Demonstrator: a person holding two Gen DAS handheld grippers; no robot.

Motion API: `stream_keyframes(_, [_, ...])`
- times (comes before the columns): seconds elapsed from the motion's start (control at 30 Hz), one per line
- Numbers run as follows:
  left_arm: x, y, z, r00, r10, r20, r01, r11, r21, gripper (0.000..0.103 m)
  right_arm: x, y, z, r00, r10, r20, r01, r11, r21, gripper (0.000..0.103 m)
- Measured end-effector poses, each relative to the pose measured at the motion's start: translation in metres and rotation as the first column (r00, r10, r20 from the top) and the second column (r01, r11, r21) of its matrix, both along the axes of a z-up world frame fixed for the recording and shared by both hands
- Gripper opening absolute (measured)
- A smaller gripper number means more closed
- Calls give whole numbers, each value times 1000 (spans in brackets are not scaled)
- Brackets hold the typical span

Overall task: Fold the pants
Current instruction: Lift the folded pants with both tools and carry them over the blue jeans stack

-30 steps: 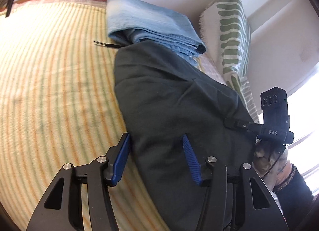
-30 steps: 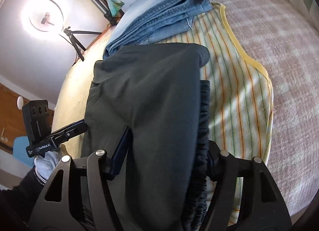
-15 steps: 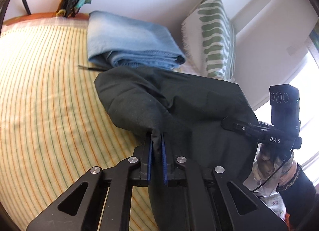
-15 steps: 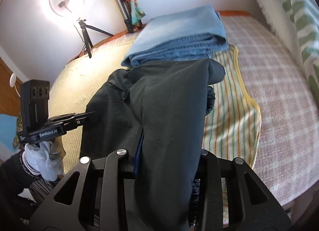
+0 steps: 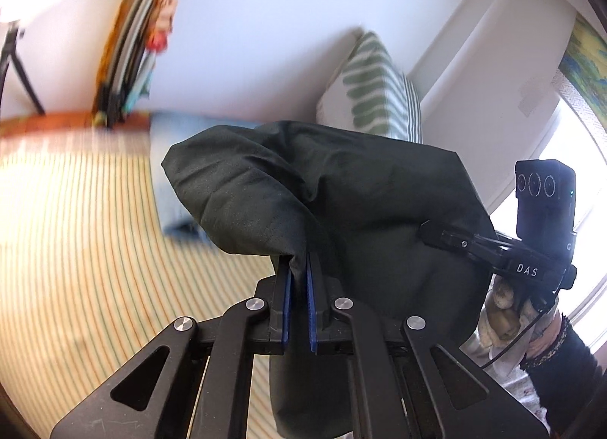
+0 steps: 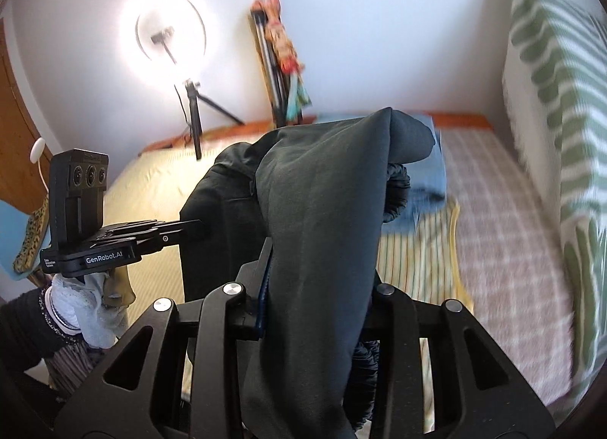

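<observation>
The dark green pants (image 5: 341, 192) hang in the air above the striped bedspread (image 5: 76, 230), held up between both grippers. My left gripper (image 5: 299, 268) is shut on a fold of the pants' edge. My right gripper (image 6: 315, 279) is shut on the pants (image 6: 322, 211) near the gathered elastic waistband (image 6: 396, 192), and the cloth drapes over its fingers and hides the pads. The right gripper also shows in the left wrist view (image 5: 428, 228), and the left gripper in the right wrist view (image 6: 203, 228).
Folded blue jeans (image 5: 170, 173) lie on the bed behind the pants, also in the right wrist view (image 6: 425, 169). A green-patterned pillow (image 5: 375, 97) leans at the wall. A ring light on a tripod (image 6: 170, 36) stands beyond the bed. A checked blanket (image 6: 504, 230) covers the right side.
Both grippers closed on the pants and lifted them off the bed. The views tilted up toward the wall, and the cloth now hangs bunched between the grippers.
</observation>
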State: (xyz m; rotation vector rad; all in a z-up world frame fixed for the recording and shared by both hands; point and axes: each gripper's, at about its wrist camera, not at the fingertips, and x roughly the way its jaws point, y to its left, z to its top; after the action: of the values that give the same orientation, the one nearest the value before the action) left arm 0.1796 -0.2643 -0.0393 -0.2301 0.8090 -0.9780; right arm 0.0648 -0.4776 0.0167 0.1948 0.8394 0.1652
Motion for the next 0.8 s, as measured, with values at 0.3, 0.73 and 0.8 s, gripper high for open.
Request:
stream_keyframes(0.3, [60,-15,46,993,36,112,-37,999,5,5,78,-17,15,998,-10,67,10,1000,3,33])
stream_keyframes(0.73, [158,-39,30,991,88,103,-92,995,36,2,204,-51,-44,1000,-10,-7,10,1000,-10,32])
stream_keyframes(0.8, [167,-39,8,995,77,59,-80,995,65,4,208,-59,-49,1000,-13,-12,13,1000,4,32])
